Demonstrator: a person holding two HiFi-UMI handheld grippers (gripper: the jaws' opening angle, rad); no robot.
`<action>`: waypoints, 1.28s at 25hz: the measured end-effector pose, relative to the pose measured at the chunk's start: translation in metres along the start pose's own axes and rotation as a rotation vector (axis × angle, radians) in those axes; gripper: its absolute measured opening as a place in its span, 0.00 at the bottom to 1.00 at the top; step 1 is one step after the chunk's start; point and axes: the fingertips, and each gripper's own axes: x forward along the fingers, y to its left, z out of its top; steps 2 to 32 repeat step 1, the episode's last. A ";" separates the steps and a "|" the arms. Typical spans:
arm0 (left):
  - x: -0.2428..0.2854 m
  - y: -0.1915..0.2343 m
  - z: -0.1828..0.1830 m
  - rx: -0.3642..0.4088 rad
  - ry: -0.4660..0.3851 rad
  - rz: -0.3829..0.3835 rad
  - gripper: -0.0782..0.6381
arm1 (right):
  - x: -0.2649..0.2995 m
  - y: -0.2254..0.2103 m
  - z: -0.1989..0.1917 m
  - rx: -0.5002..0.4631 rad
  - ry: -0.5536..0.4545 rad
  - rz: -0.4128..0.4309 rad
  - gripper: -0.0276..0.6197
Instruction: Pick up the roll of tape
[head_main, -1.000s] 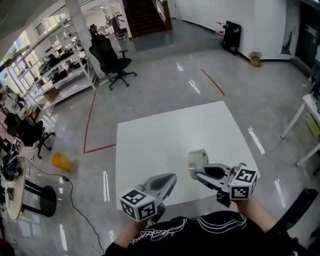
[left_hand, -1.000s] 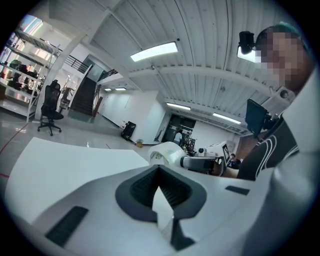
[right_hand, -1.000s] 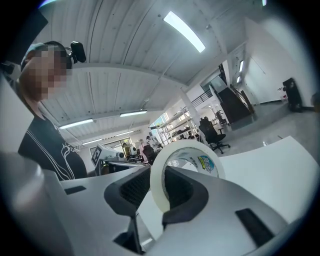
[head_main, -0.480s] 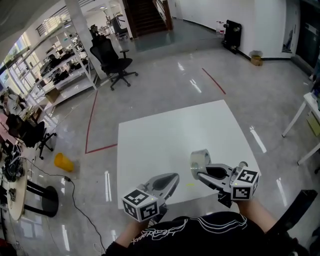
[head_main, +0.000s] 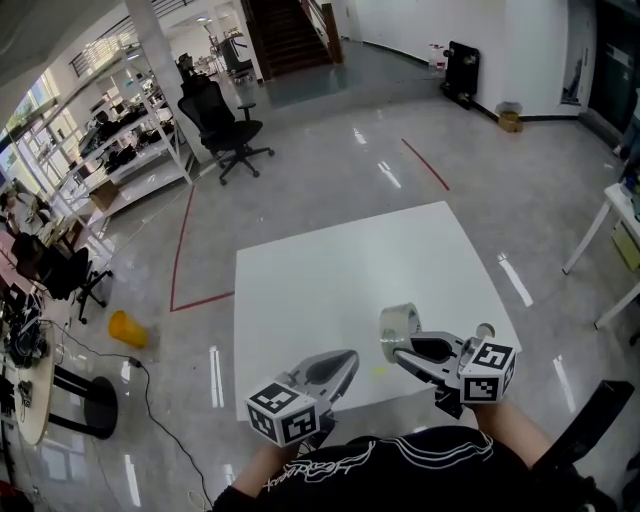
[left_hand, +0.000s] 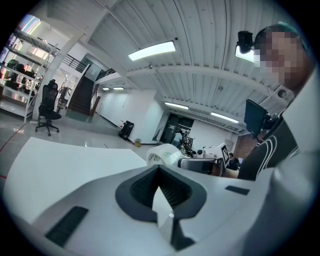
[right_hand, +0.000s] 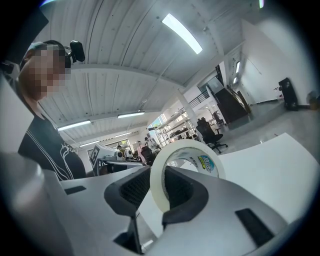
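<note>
Right gripper (head_main: 395, 349) on pale tape (head_main: 399, 323) (upright)

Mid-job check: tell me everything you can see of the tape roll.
The roll of tape is a pale, translucent-looking ring with a small colourful label inside its core. It is held on edge, clamped across its band between the dark ribbed jaws of the right gripper, over the near part of the white table.

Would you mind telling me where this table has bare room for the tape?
The table is bare from its far edge and both side edges inward. Only the near edge is crowded: left tongs, and right tongs holding the roll of tape.
</note>
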 end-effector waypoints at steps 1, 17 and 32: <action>-0.001 0.000 -0.001 -0.002 0.001 0.000 0.11 | 0.000 0.000 -0.001 0.003 0.000 -0.001 0.18; -0.001 0.000 -0.001 -0.002 0.001 0.000 0.11 | 0.000 0.000 -0.001 0.003 0.000 -0.001 0.18; -0.001 0.000 -0.001 -0.002 0.001 0.000 0.11 | 0.000 0.000 -0.001 0.003 0.000 -0.001 0.18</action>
